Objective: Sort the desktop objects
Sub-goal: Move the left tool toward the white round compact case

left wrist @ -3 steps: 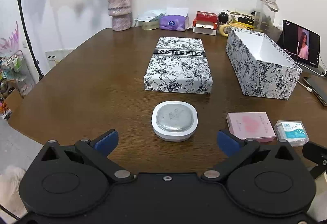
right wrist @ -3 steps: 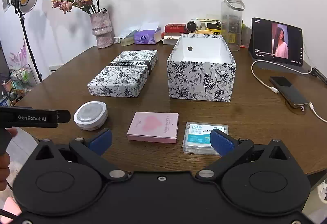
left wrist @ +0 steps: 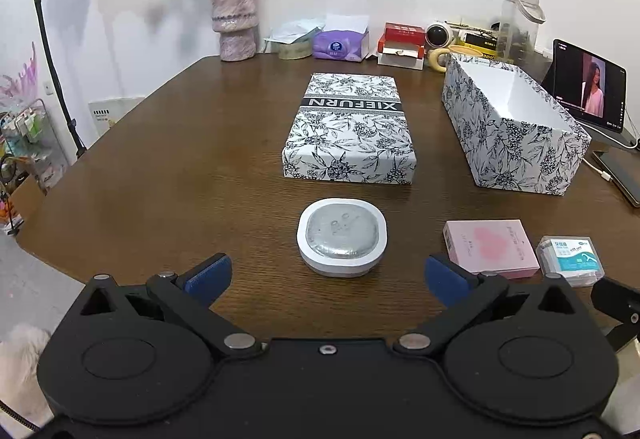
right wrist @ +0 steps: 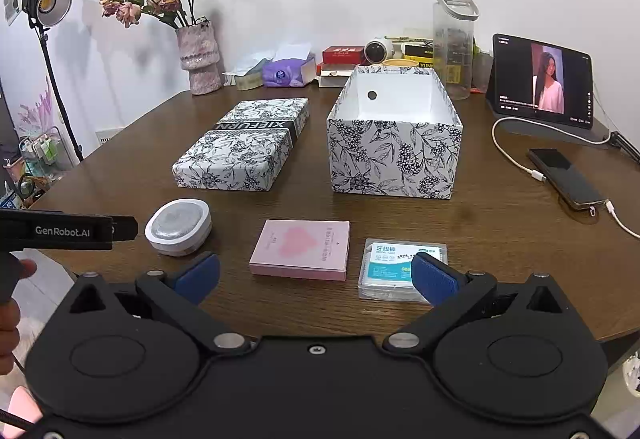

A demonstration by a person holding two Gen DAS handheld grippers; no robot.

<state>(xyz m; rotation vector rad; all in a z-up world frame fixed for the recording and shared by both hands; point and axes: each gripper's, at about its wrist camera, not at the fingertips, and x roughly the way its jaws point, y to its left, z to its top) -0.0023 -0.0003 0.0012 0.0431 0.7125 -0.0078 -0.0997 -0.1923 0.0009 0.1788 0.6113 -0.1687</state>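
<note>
Both tools hang at the near edge of the brown wooden surface [left wrist: 180, 167], each with its blue pads spread wide and nothing between them. The left hand-held gripper [left wrist: 327, 277] faces the white rounded case [left wrist: 342, 237], which sits just ahead of the gap between its fingers, untouched. The right hand-held gripper [right wrist: 316, 275] is lined up with the pink box [right wrist: 301, 249], which lies flat just beyond its fingers; its right pad overlaps the clear floss-pick box [right wrist: 400, 265] in the right wrist view, though whether it touches I cannot tell.

The three small items form a row near the front edge: white case on the left, pink box in the middle, floss-pick box on the right, each a little apart from its neighbour. Behind them stand the floral lid [left wrist: 350, 129], lying top-up with its black band lettered XIEFURN, and to its right the open floral box [right wrist: 394, 139], white inside and holding nothing I can see.

Further back, a vase of dried roses [right wrist: 199, 59], a purple tissue pack [left wrist: 340, 45], a clear jug [right wrist: 454, 43] and a lit tablet [right wrist: 542, 81] line the wall. A dark phone [right wrist: 566, 177] lies on its cable at the right. A hand [right wrist: 10, 303] grips the left tool's handle.
</note>
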